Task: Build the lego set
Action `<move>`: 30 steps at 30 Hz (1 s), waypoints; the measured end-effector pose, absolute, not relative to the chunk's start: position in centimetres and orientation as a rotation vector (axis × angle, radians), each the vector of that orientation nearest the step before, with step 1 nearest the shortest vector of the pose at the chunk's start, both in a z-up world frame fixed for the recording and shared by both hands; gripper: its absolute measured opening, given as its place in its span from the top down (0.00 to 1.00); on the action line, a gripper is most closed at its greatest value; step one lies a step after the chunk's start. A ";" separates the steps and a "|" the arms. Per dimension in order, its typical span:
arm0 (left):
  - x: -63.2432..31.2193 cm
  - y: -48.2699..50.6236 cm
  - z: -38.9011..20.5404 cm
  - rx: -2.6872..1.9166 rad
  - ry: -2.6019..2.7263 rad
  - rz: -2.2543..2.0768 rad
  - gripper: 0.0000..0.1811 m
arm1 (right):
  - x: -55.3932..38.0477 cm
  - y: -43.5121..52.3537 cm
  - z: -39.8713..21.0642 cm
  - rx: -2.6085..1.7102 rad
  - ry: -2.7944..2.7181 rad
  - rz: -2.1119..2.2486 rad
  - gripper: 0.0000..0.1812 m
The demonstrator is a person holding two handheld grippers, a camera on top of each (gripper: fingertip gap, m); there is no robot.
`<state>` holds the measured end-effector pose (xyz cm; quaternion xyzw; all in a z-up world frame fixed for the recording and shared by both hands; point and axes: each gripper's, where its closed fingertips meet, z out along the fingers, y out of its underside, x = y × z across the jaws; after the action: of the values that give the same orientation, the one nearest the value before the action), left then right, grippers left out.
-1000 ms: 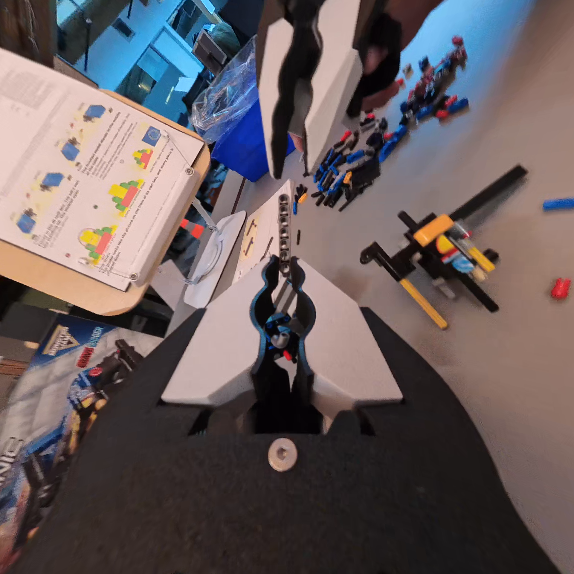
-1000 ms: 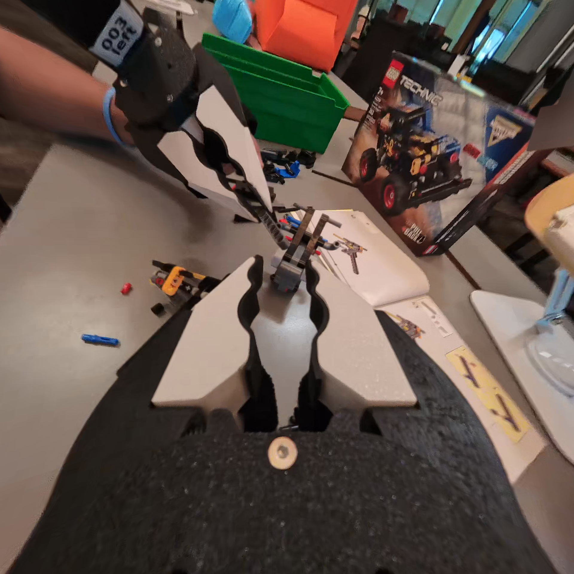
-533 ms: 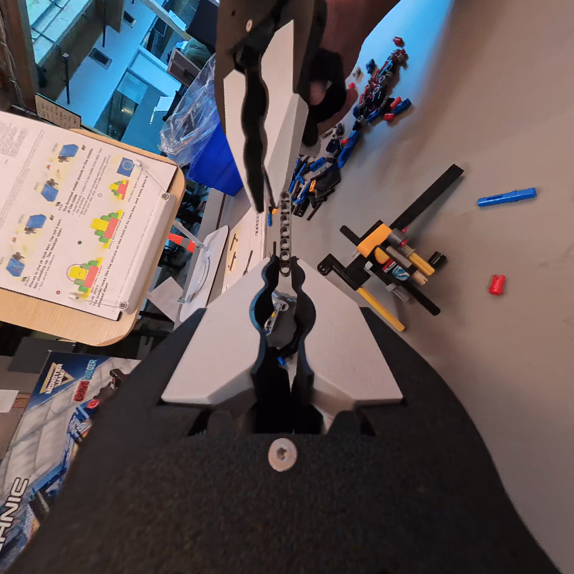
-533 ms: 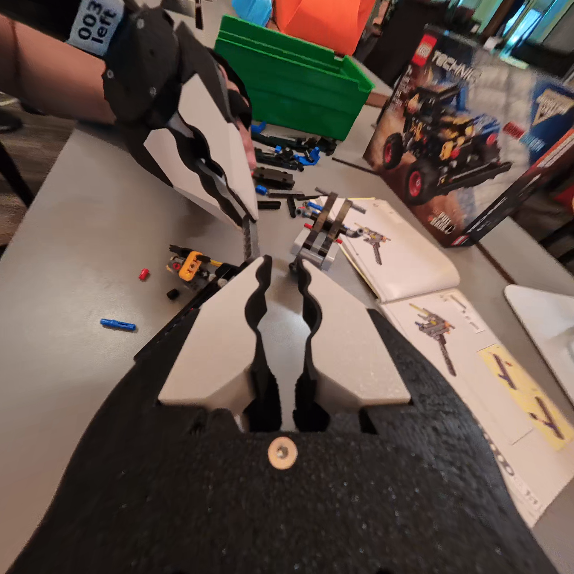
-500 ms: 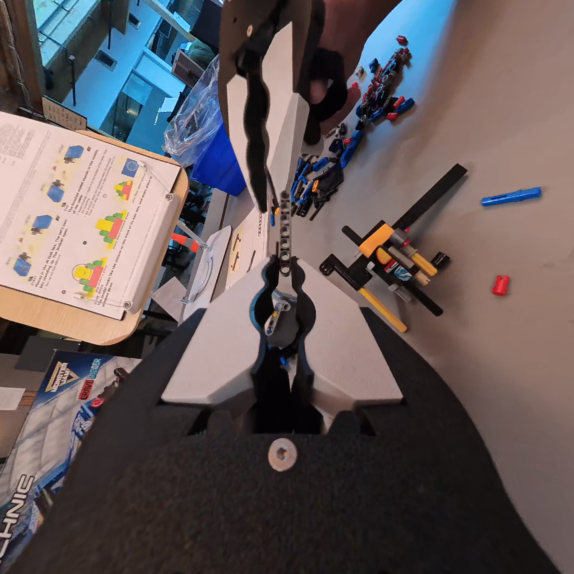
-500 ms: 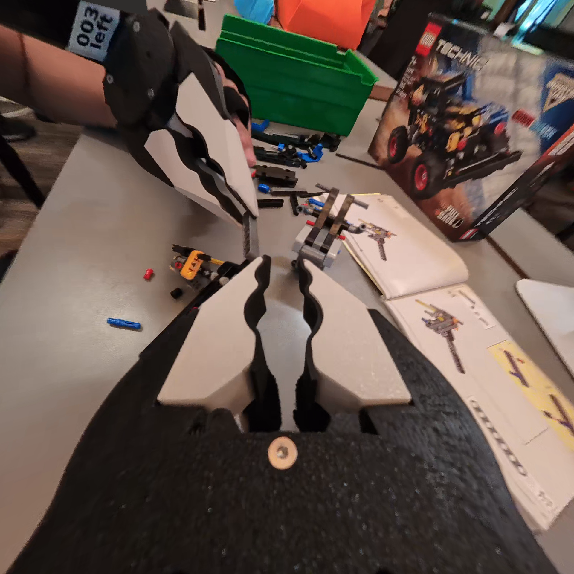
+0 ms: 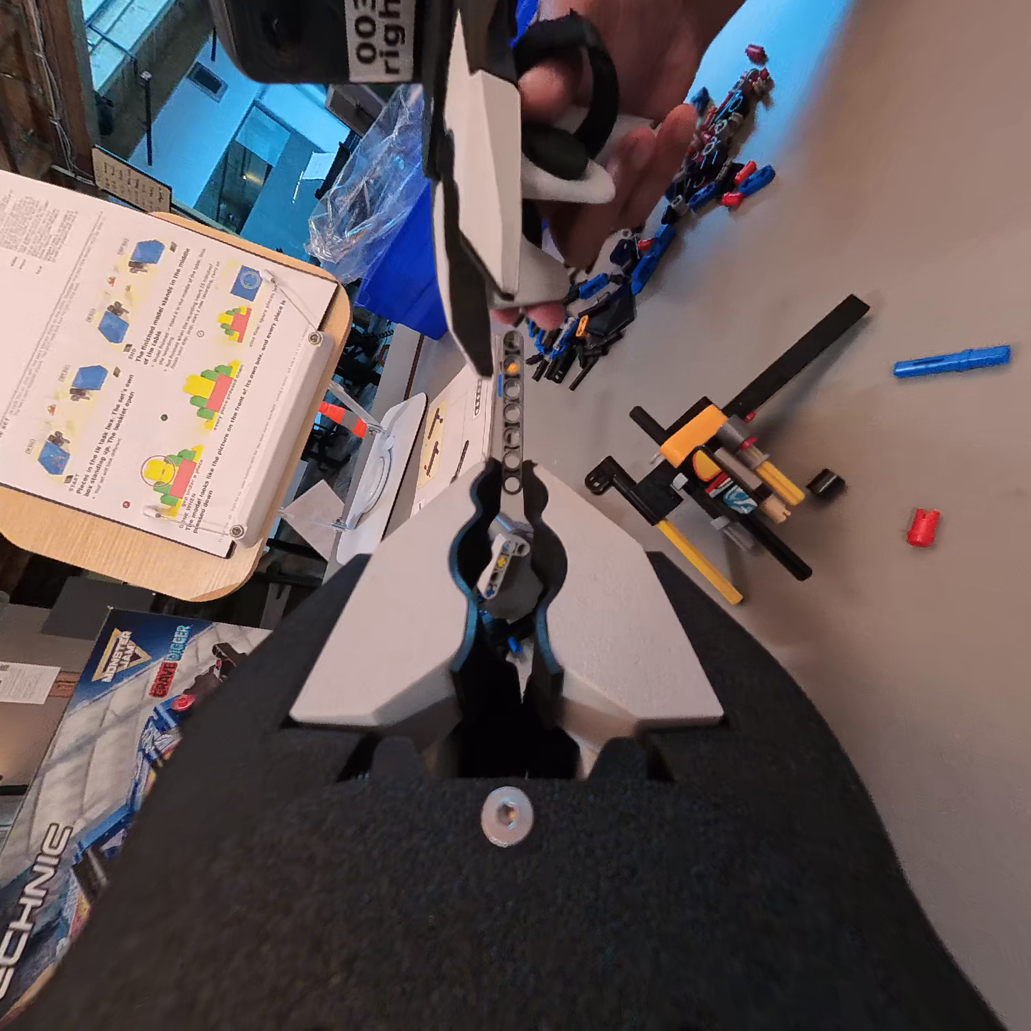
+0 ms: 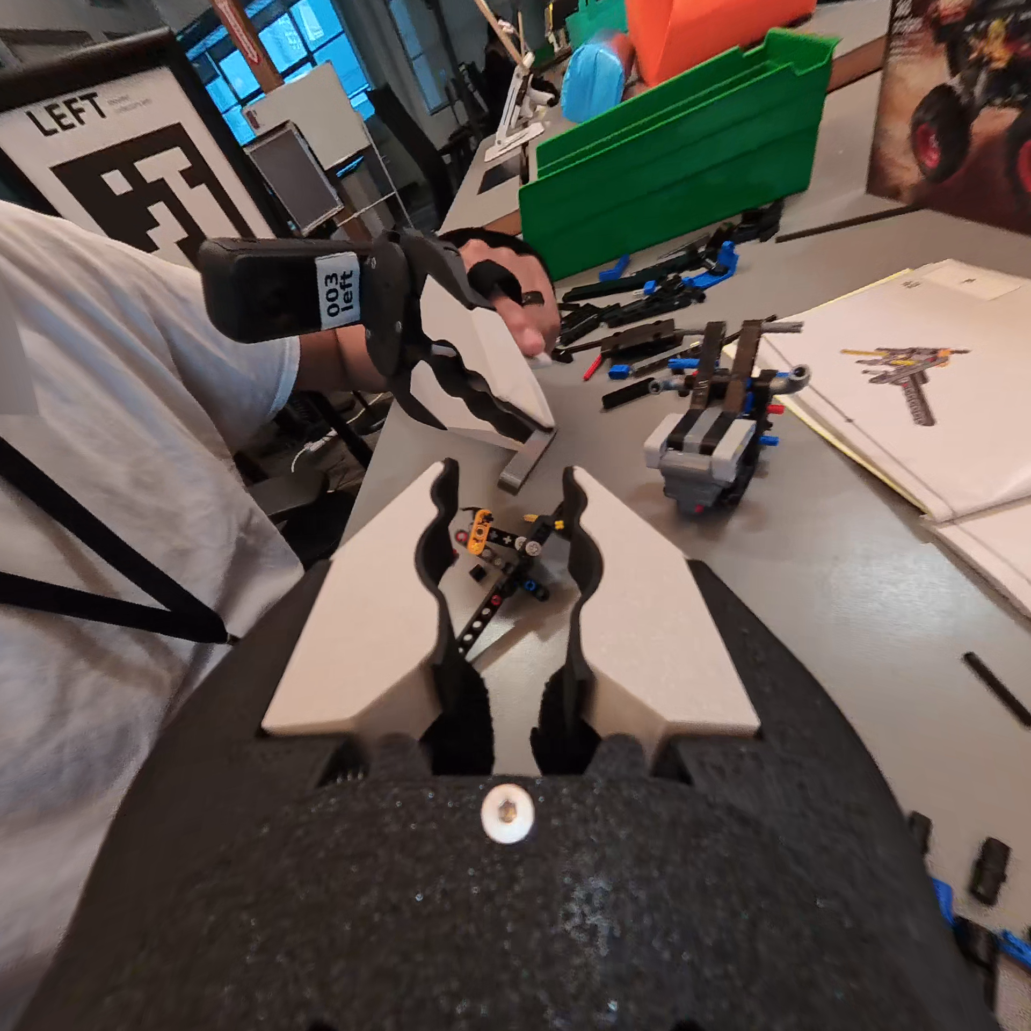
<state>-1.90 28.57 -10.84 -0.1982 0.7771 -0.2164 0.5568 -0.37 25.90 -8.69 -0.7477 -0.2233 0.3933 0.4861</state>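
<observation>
My left gripper (image 7: 510,474) is shut on a long dark beam with holes (image 7: 512,401), which sticks out past its fingertips. In the right wrist view the left gripper (image 8: 541,432) holds this beam (image 8: 527,460) slanted down, just above the table. My right gripper (image 8: 507,474) is open and empty, above a small black assembly with an orange piece (image 8: 502,549). That assembly also shows in the left wrist view (image 7: 719,474). A grey and black assembly (image 8: 706,446) stands on the table to the right. In the left wrist view the right gripper (image 7: 482,340) hangs close beside the beam's far end.
A green bin (image 8: 669,162), loose black and blue parts (image 8: 641,312), an open instruction booklet (image 8: 892,401) and the set's box (image 8: 959,111) lie beyond. A blue pin (image 7: 951,360) and red piece (image 7: 922,527) lie on the grey table (image 7: 892,725). A tilted instruction board (image 7: 167,379) stands at the left. There is about 5 centimetres between the tips of the two grippers.
My right gripper has let go of the grey and black assembly, opened wider and swung left over the small orange assembly. My left gripper keeps the beam and has come nearer.
</observation>
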 end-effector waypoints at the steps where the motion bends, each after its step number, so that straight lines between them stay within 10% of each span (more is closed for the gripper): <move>1: -1.9 28.6 -10.9 -0.465 1.830 -0.498 0.97 | -0.5 26.1 -9.0 -1.837 -0.538 0.949 0.80; 11: -2.1 28.0 -10.7 -0.499 1.848 -0.589 0.96 | -0.5 26.4 -10.5 -1.926 -0.588 0.819 0.96; 15: -2.1 27.9 -11.1 -0.692 1.935 -0.796 0.78 | -0.3 26.7 -11.5 -1.924 -0.781 0.463 0.96; 30: -1.6 28.4 -12.3 -0.524 1.903 -0.352 0.96 | -3.2 28.0 -11.0 -1.652 -1.226 -0.540 0.96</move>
<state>-1.60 28.40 -12.30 -0.2202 0.8001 -0.1478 0.5381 -3.20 27.99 -11.04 -0.6788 -0.5038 -0.2220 0.4860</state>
